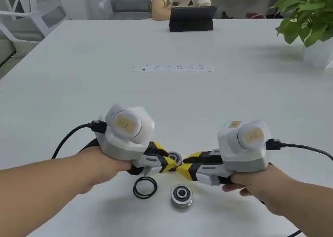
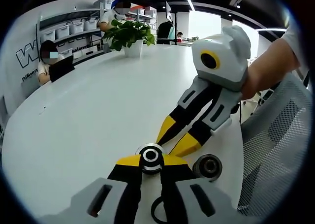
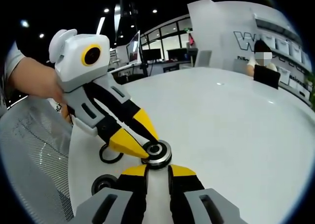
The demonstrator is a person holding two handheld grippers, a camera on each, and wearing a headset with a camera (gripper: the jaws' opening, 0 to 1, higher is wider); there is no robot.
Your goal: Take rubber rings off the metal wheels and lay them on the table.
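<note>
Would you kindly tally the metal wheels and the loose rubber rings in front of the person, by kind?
Metal wheels: 2
Loose rubber rings: 1
Total: 3

Held wheel (image 1: 174, 157): in my head view mostly hidden behind the meeting jaw tips; I can't tell which pair pinches it.
Rubber ring (image 2: 153, 210): partly covered by my left gripper (image 2: 150, 160).
Spare wheel (image 3: 103, 183): half behind my right gripper (image 3: 157, 171).
</note>
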